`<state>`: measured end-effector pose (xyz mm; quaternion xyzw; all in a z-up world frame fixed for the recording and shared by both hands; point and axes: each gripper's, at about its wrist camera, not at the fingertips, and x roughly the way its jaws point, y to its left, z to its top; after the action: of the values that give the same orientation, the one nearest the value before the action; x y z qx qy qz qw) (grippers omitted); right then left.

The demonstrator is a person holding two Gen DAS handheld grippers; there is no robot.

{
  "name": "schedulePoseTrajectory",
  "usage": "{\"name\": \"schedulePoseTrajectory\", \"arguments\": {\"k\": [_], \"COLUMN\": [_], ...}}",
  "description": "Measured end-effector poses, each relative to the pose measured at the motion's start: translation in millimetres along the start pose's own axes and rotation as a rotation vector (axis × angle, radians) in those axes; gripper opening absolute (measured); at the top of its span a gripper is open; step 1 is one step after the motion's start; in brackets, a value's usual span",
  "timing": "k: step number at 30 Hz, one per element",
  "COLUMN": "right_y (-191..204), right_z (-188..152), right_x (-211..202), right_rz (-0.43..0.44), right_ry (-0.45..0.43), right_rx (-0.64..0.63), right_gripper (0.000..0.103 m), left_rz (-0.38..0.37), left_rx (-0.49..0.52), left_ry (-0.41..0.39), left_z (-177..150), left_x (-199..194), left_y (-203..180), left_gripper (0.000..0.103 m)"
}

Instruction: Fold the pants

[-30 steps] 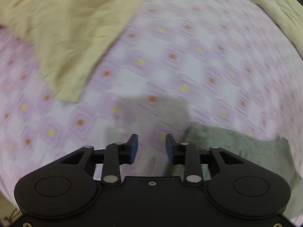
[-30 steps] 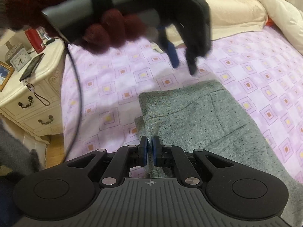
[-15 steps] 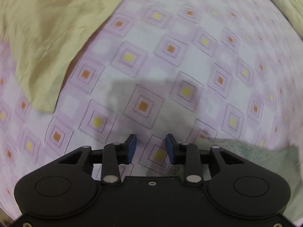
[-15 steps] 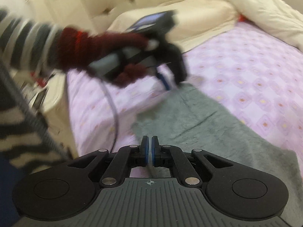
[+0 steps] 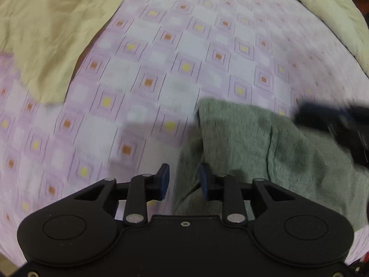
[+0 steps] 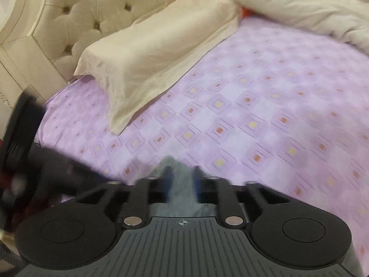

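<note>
Grey knit pants (image 5: pixel 253 143) lie on the purple patterned bed sheet (image 5: pixel 161 57), folded over, filling the lower right of the left wrist view. My left gripper (image 5: pixel 183 182) is open, its blue pads straddling the pants' left edge just above the cloth. My right gripper (image 6: pixel 182 182) is open, blurred by motion, with a strip of the grey pants (image 6: pixel 182 189) showing between its fingers. The right gripper's body shows as a dark blur (image 5: pixel 334 124) at the right edge of the left wrist view. The left gripper's handle shows at the left (image 6: pixel 46 168) of the right wrist view.
A cream pillow (image 6: pixel 150 46) lies at the head of the bed against a tufted headboard (image 6: pixel 80 7). It also shows in the left wrist view (image 5: pixel 46 27). A cream duvet (image 6: pixel 299 7) is bunched along the far side.
My right gripper has opened and swung up toward the head of the bed. My left gripper has moved back over the pants' edge, still open.
</note>
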<state>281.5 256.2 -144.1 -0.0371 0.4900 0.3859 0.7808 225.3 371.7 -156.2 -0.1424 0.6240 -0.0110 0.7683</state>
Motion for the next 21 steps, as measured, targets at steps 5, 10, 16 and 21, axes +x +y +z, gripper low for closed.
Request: {"name": "schedulePoseTrajectory", "arguments": {"k": [5, 10, 16, 21], "right_y": [-5, 1, 16, 46], "right_z": [28, 40, 33, 31], "right_x": [42, 78, 110, 78], "right_rz": [0.052, 0.129, 0.143, 0.439], "right_ry": [0.095, 0.227, 0.407, 0.248], "right_rx": [-0.06, -0.067, -0.056, -0.231], "right_gripper": [0.03, 0.031, 0.037, 0.025], "left_rz": [0.023, 0.026, 0.061, 0.072], "left_rx": [-0.038, -0.096, -0.058, -0.062], "left_ry": [0.037, 0.019, -0.03, -0.06], "left_z": [-20, -37, -54, -65], "left_x": [13, 16, 3, -5], "left_y": [4, 13, 12, 12], "left_gripper": [0.034, 0.034, 0.034, 0.035]}}
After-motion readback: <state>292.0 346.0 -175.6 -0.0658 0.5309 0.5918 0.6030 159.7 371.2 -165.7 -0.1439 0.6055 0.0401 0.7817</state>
